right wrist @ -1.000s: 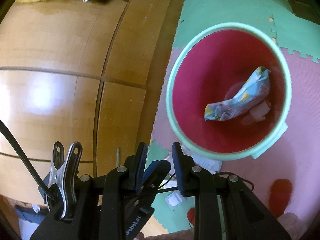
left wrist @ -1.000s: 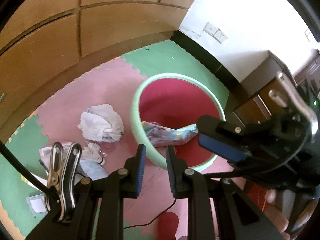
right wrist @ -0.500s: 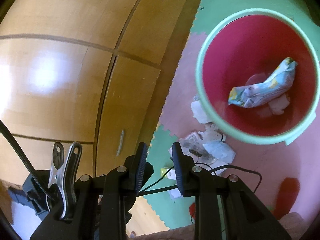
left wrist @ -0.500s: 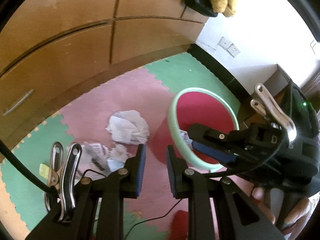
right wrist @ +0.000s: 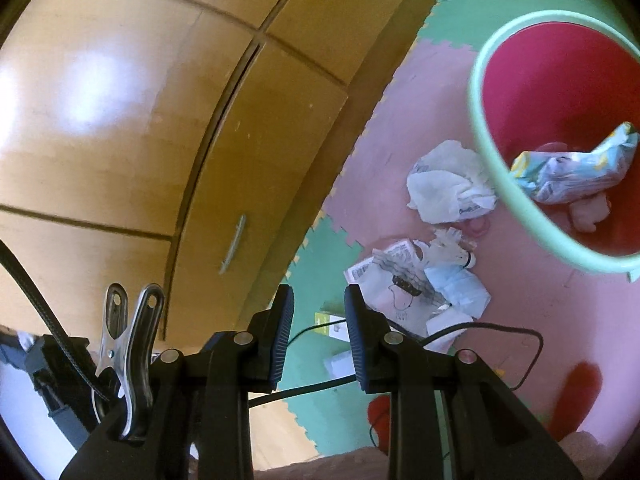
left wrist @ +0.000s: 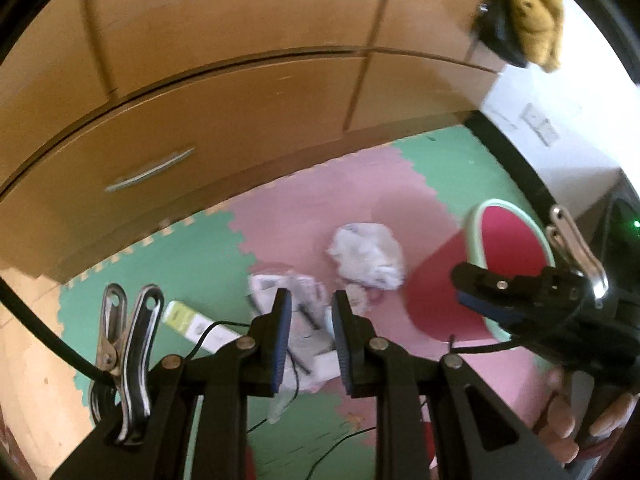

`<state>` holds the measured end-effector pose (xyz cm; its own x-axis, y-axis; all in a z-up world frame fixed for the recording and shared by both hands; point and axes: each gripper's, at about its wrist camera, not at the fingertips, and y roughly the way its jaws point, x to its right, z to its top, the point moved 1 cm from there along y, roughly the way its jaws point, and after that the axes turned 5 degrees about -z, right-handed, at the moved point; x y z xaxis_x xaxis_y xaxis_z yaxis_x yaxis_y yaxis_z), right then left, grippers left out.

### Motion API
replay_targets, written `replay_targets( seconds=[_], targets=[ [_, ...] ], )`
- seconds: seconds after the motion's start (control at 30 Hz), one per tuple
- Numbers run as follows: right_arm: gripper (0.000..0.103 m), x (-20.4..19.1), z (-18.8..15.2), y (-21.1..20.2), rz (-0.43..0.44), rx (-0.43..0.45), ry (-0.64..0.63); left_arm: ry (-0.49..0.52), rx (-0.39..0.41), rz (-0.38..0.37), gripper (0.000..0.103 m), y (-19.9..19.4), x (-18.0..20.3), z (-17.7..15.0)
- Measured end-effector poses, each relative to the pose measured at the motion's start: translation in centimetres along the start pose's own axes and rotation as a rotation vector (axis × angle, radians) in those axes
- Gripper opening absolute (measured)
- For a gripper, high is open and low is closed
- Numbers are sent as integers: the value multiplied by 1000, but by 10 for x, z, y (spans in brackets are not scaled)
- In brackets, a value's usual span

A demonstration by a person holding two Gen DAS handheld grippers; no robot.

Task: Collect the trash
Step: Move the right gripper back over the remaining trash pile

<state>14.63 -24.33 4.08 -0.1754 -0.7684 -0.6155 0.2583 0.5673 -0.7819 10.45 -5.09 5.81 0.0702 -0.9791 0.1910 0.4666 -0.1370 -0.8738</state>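
Note:
Trash lies on the foam floor mat: a crumpled white plastic bag (left wrist: 368, 256) (right wrist: 448, 184), a heap of printed papers (left wrist: 296, 300) (right wrist: 396, 280) with a pale blue mask (right wrist: 460, 284), and a small green-and-white box (left wrist: 192, 320) (right wrist: 332, 326). A red bin with a mint-green rim (left wrist: 508, 248) (right wrist: 488, 152) holds a colourful wrapper (right wrist: 572, 168). My left gripper (left wrist: 308, 332) hangs above the paper heap, open with a narrow gap and nothing in it. My right gripper (right wrist: 318, 320) (left wrist: 472, 292) is open and empty, over the mat left of the bin.
A wooden wardrobe (left wrist: 240, 120) (right wrist: 160, 120) with a metal handle (right wrist: 234, 244) lines the far side of the mat. Black cables (right wrist: 480, 328) trail across the floor near the papers. A hand (left wrist: 560, 420) grips the right tool. A white wall with sockets (left wrist: 540, 128) stands behind the bin.
Both grippers have swung away from the bin toward the trash heap. The bin has slid to the right in both views, and the papers and box have come into view. Jaw gaps are unchanged.

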Motion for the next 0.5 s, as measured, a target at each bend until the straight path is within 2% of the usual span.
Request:
replay_targets(
  seconds=[0.23, 0.5],
  targets=[
    [28, -17, -10, 35, -46, -52, -37, -85, -22, 62, 20, 2, -52, -3],
    [28, -20, -14, 72, -108, -99, -51, -144, -62, 96, 20, 28, -81, -7]
  ],
)
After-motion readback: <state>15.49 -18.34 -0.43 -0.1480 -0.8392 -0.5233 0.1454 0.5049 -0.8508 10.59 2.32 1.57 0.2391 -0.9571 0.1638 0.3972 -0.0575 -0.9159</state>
